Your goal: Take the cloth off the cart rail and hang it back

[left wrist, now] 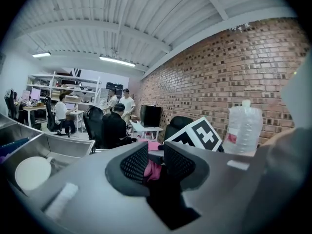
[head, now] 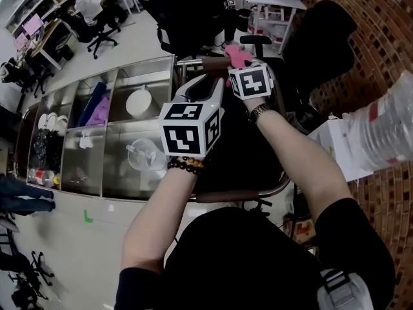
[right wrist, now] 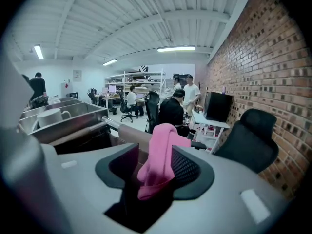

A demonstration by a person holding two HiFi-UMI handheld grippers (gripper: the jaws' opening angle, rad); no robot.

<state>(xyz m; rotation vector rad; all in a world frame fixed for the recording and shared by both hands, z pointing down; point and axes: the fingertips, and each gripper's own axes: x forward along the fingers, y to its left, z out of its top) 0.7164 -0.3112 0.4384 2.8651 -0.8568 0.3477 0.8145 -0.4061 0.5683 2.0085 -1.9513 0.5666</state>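
I'm looking into a shared office workspace: beyond my jaws, people (left wrist: 61,112) sit at desks (left wrist: 30,109), with office chairs (right wrist: 249,141), storage shelves (left wrist: 63,84) and a brick wall (left wrist: 219,77) to the right.

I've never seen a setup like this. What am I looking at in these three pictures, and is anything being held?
There is no robot here. A person holds tongs in each hand; the black-and-white cubes are part of them. One picture comes from a head camera looking down. The other two come from cameras riding on each tool. Below is a steel cart with a white dish in one compartment. A pink cloth hangs on the cart's rail. The left tongs look closed on the cloth. The right tongs stand wide, with the cloth loose between them.
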